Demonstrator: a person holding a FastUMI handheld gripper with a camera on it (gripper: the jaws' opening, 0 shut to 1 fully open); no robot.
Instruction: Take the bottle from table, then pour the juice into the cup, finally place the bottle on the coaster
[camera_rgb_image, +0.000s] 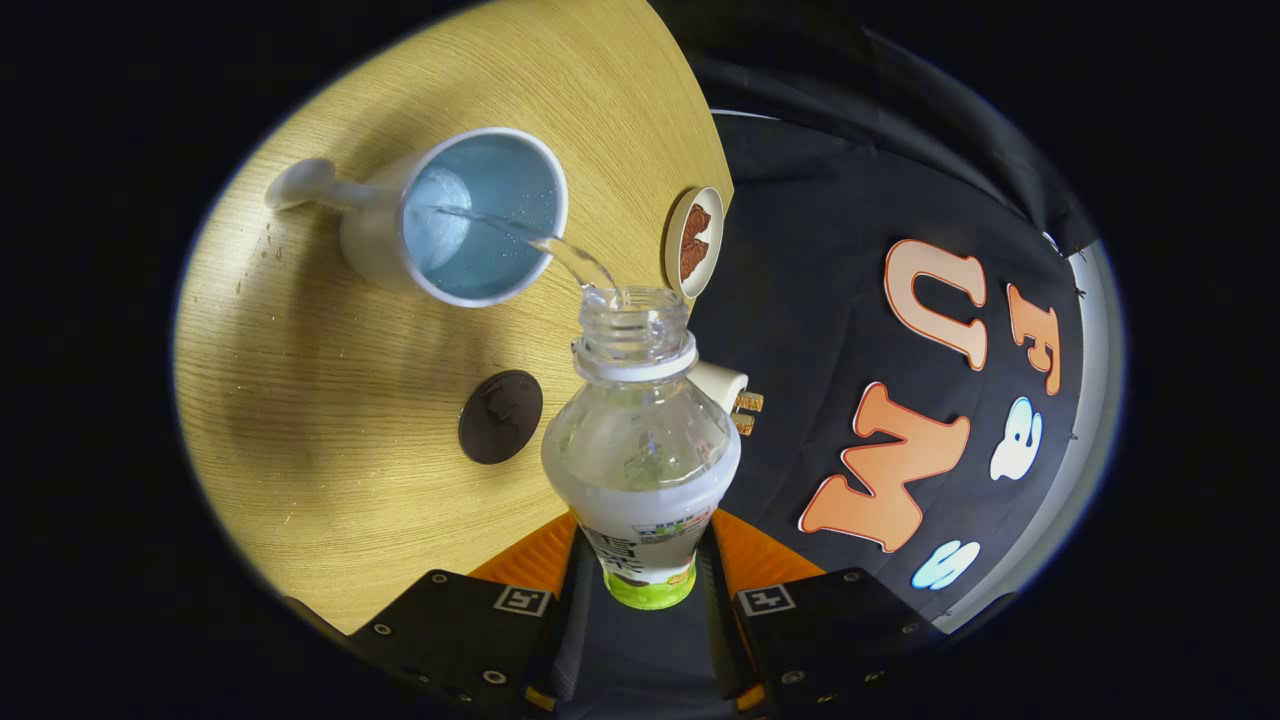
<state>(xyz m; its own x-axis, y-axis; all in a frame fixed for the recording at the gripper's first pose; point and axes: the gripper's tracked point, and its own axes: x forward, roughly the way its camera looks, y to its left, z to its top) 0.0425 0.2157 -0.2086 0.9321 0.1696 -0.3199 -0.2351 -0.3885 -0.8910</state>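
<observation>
My gripper (645, 555) is shut on the lower body of a clear plastic bottle (640, 450) with a white label and no cap. The bottle is tipped toward a white cup (480, 215) with a pale blue inside and a side handle. A thin stream of clear liquid (560, 250) runs from the bottle's mouth over the cup's rim into it. A dark round coaster (500, 416) lies on the wooden table (330, 420), between the cup and my fingers, just left of the bottle.
A small white dish (693, 242) with brown pieces sits at the table's edge beyond the bottle's mouth. A white plug (730, 395) with metal prongs shows behind the bottle's shoulder. Droplets dot the tabletop near the cup's handle.
</observation>
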